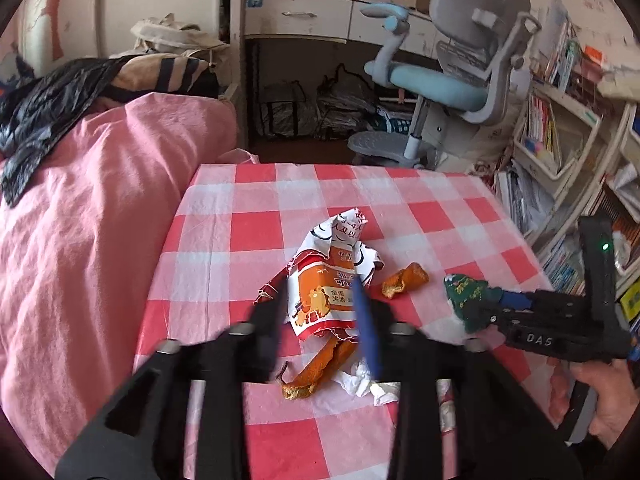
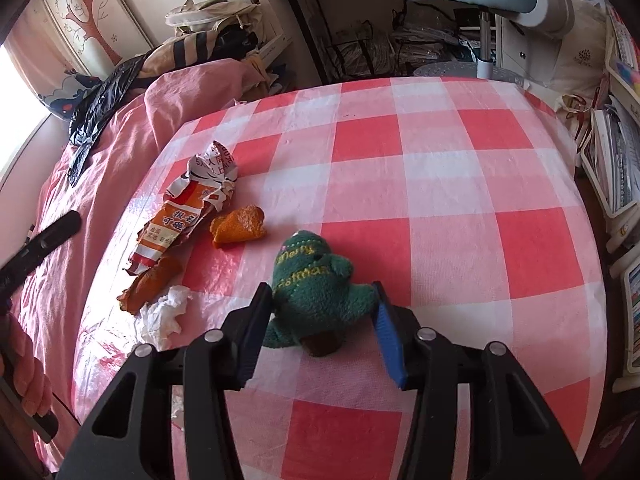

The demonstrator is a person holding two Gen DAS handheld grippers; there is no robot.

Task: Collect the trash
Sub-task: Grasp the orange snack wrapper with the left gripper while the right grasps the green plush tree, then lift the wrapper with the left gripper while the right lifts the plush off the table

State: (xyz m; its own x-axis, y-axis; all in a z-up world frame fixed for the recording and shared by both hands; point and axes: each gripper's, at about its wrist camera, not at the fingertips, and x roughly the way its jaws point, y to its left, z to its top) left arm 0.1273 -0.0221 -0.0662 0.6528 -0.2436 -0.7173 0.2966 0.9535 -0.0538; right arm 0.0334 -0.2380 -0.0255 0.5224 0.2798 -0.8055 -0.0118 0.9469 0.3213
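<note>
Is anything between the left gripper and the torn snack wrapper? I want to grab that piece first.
Nothing visible blocks it. The left gripper is open, its fingers already straddling the wrapper on the checked tablecloth. The orange peel and the tissue lie beside it, not in the path.

I see red/pink/white check tablecloth (image 2: 440, 184). Wrapper (image 2: 180, 216) orange + white w/ red stripes, torn. 2 peel bits (image 2: 240, 226) orange. Tissue (image 2: 164, 316) white, near-left. Plush tree (image 2: 316, 300) dk green w/ yellow-green lettering, brown base. Bed cover (image 1: 80, 240) pink, left. Bag (image 1: 44, 112) on it black. Chair (image 1: 440, 76) far: grey frame, lt blue seat.
</note>
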